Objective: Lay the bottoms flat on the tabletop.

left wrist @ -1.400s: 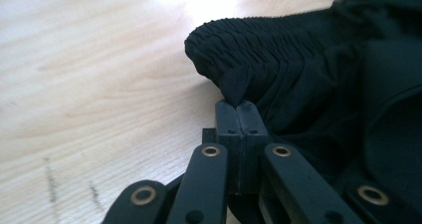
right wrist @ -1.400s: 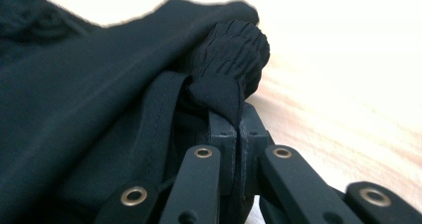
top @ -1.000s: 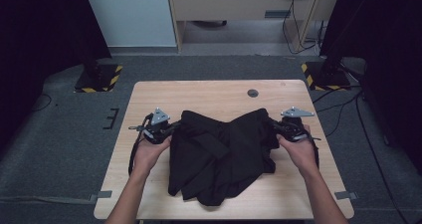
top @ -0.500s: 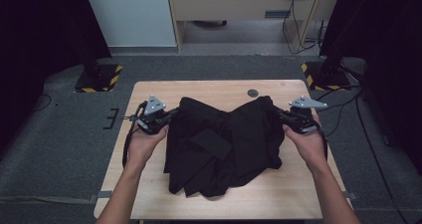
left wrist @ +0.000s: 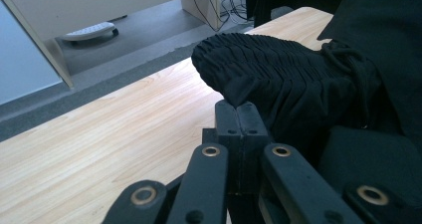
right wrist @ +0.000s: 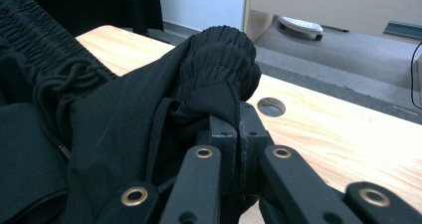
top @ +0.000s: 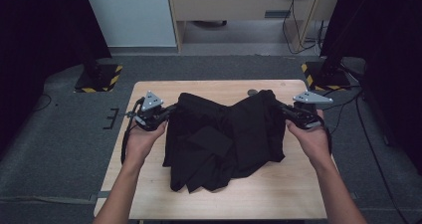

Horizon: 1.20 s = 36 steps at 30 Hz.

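Observation:
A black garment (top: 224,134) with a gathered elastic waistband and a drawstring (left wrist: 356,67) hangs between my two grippers over the wooden table (top: 149,194). Its lower part lies crumpled on the table. My left gripper (top: 171,112) is shut on the left end of the waistband (left wrist: 259,69), its jaws (left wrist: 238,107) pressed together on the cloth edge. At the other end, my right gripper (top: 281,108) is shut on the bunched waistband (right wrist: 219,59), with cloth pinched between the jaws (right wrist: 239,115). A hand holds each gripper from the near side.
A small round hole (right wrist: 271,106) sits in the table near its far edge, just behind the garment. On the floor stand two black stands with yellow-striped bases (top: 97,77) (top: 323,74). A pale cabinet (top: 239,5) and cables lie beyond.
Both hands have risen and moved apart. The garment's top edge has lifted off the table and spread wider between the grippers.

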Each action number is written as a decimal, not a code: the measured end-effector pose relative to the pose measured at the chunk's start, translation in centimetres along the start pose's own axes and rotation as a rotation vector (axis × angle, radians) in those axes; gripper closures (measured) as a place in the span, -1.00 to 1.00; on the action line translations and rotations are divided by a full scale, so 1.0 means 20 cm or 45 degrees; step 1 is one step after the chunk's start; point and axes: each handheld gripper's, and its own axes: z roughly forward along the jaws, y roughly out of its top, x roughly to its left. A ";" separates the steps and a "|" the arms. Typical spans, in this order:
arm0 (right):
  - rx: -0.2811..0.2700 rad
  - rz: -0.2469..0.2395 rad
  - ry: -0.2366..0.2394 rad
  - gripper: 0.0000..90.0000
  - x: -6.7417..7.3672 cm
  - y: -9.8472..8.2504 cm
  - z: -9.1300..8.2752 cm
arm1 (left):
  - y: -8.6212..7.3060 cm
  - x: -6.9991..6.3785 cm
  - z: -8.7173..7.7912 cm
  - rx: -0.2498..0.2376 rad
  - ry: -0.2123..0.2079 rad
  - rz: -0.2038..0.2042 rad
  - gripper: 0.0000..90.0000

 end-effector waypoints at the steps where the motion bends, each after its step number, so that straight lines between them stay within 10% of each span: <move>1: -0.006 0.001 0.003 0.96 0.00 0.00 -0.01 | 0.00 0.00 0.00 -0.003 0.001 0.000 1.00; 36: -0.170 -0.028 0.025 0.96 0.00 0.22 -0.18 | 0.20 0.04 -0.16 -0.177 0.072 -0.019 1.00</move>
